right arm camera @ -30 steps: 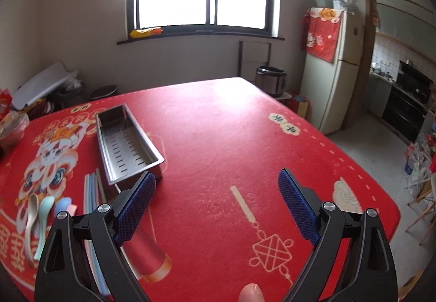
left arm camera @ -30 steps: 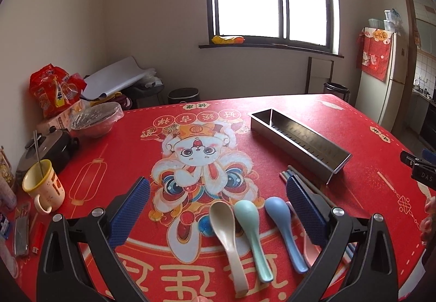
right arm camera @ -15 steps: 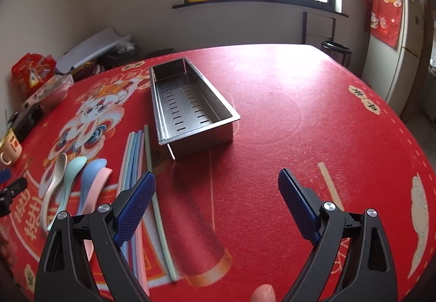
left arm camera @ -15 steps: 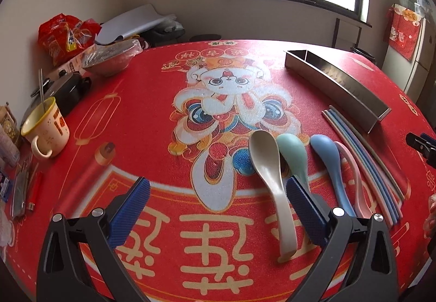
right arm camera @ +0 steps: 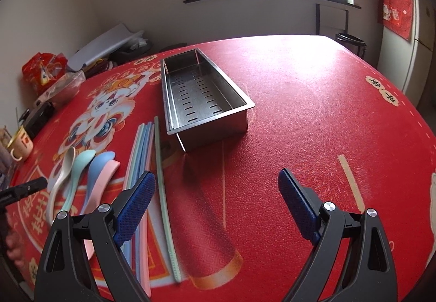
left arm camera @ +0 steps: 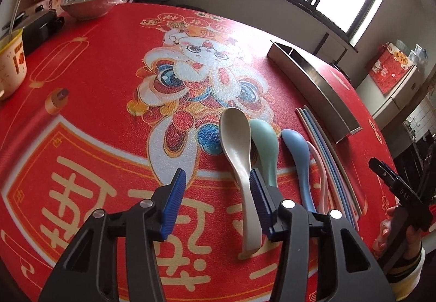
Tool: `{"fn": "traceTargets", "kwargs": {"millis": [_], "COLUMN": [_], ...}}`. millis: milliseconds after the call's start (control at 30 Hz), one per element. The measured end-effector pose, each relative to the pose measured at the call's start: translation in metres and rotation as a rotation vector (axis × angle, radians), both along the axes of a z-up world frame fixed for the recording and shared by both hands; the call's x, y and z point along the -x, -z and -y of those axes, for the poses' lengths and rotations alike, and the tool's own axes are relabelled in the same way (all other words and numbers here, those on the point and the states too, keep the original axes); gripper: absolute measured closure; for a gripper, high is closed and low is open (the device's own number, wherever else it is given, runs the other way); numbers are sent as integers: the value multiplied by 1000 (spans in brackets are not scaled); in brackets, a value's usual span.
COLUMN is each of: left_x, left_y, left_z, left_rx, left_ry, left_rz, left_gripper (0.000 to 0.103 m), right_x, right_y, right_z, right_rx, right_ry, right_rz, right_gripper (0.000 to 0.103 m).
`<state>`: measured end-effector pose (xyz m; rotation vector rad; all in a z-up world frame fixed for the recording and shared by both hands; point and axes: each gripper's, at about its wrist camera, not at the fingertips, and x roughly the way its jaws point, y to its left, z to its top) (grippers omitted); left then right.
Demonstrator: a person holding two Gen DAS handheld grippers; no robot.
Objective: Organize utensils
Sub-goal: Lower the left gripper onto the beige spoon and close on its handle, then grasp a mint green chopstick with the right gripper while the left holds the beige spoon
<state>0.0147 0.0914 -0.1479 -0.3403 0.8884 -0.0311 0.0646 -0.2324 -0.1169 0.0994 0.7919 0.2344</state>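
My left gripper (left arm camera: 215,193) hangs low over the red cloth (left arm camera: 95,78), jaws part open and holding nothing; its right finger sits just beside the handle of the beige spoon (left arm camera: 238,154), which is not yet between the pads. I judge the narrowed gap suits a thin handle, so this spoon looks like the first pick. Four spoons lie in a row, bowls away from me: beige, then green spoon (left arm camera: 264,138), blue spoon (left arm camera: 297,149), and pink spoon (left arm camera: 317,163) partly tucked under the blue. The beige bowl overlaps the green's edge, so lifting one may nudge the other. The chopsticks (right arm camera: 152,165) lie bundled lengthwise between the spoons and the tray (right arm camera: 201,94), one green stick splayed slightly apart. The steel tray stands empty with its slotted floor showing, long axis parallel to the chopsticks, likely so long items drop in without turning. My right gripper (right arm camera: 216,199) hovers spread wide and empty over bare cloth near the tray's close end, seemingly waiting. A mug (left arm camera: 11,64) and bowl (left arm camera: 90,3) sit at the far left, well apart.
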Motion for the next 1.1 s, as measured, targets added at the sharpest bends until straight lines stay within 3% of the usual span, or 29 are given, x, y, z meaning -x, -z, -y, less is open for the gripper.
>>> {"fn": "traceTargets", "kwargs": {"millis": [100, 267, 500, 733, 867, 900, 933, 1100], "left_x": [-1, -5, -5, -3, -2, -2, -2, -5], "left_y": [5, 10, 14, 15, 12, 12, 12, 11], "left_z": [8, 12, 19, 35, 32, 28, 24, 11], "left_rx": [26, 67, 80, -33, -145, -142, -145, -193], "left_ry": [36, 65, 109, 158, 141, 135, 126, 99], "left_rz": [-11, -9, -21, -22, -11, -13, -16, -18], "left_gripper": [60, 83, 92, 95, 96, 96, 96, 96], "right_x": [1, 2, 0, 0, 1, 1, 0, -5], "right_y": [0, 0, -1, 1, 1, 1, 1, 7], "right_z": [0, 0, 2, -1, -2, -2, -3, -11], "right_rx": [0, 5, -8, -50, -62, -65, -63, -38], "right_ry": [-4, -6, -9, -82, -109, -116, -125, -191], "right_rz": [-2, 2, 0, -5, 0, -3, -14, -78], "right_gripper": [14, 14, 14, 15, 15, 19, 34, 59]}}
